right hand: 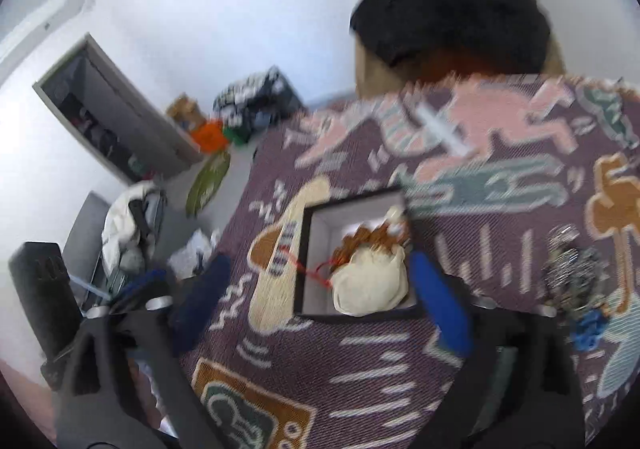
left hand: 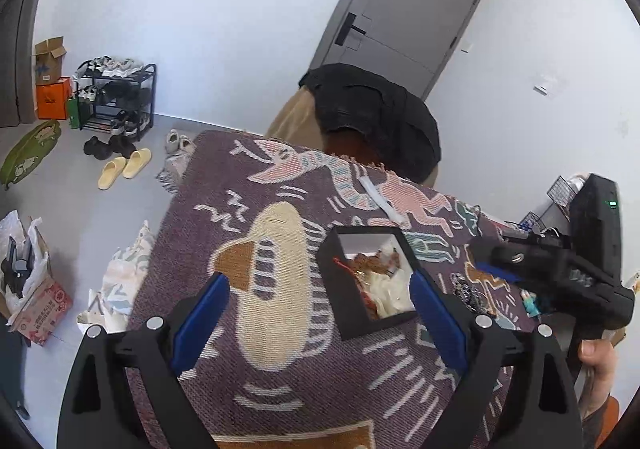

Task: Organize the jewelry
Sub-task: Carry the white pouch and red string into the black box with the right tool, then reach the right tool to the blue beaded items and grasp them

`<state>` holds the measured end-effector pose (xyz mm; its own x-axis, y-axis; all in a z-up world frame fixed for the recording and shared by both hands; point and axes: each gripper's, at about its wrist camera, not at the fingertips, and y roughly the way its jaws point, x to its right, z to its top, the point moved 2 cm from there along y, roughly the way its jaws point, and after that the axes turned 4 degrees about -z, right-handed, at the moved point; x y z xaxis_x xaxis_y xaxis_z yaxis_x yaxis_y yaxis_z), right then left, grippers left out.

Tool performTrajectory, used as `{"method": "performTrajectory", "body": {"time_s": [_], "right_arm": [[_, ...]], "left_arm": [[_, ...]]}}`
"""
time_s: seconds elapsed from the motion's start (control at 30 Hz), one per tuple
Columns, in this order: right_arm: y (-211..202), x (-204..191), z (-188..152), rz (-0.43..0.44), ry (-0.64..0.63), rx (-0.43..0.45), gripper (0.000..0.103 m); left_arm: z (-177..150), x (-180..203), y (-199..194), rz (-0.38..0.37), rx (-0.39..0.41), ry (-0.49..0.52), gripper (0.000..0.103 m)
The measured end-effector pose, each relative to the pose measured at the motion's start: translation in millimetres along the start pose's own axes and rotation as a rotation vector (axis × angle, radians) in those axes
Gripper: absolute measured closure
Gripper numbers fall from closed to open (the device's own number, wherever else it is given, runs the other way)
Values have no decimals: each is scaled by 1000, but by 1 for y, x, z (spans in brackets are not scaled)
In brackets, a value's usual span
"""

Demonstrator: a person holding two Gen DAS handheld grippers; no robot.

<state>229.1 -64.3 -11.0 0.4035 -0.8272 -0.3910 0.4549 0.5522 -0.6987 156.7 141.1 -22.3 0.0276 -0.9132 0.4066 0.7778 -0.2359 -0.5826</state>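
Observation:
An open black box [left hand: 347,314] with a white inside sits on the patterned purple cloth [left hand: 280,381]. It holds a cream cloth pouch [right hand: 370,283], brown beads [right hand: 366,237] and a red cord [right hand: 316,269] that hangs over its left wall. My left gripper [left hand: 320,323] is open and empty, its right blue pad by the box's right wall. My right gripper [right hand: 318,303] is open and empty in front of the box [right hand: 304,249]; its body shows in the left wrist view [left hand: 560,269]. A heap of silver and blue jewelry [right hand: 576,277] lies on the cloth to the right.
A chair with a black garment [left hand: 376,117] stands behind the table. A white strip [left hand: 380,201] lies on the cloth beyond the box. Shoe rack [left hand: 116,93], slippers [left hand: 124,167] and boxes [left hand: 36,309] are on the floor at left.

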Motion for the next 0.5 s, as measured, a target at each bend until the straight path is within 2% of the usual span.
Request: {"method": "performTrajectory", "body": {"time_s": [0.1,0.23,0.5], "right_arm": [[-10,3,1,17,-12,-15,9],[-30,10,-2,-7,-36,17,9],[-74,67,-16,-60,54,65,9]], "left_arm": [[-4,10,7,-7,-11,19,15],[-8,22,14,-17,-21,38,14],[-11,47,16,-5,-14,88,9]]}}
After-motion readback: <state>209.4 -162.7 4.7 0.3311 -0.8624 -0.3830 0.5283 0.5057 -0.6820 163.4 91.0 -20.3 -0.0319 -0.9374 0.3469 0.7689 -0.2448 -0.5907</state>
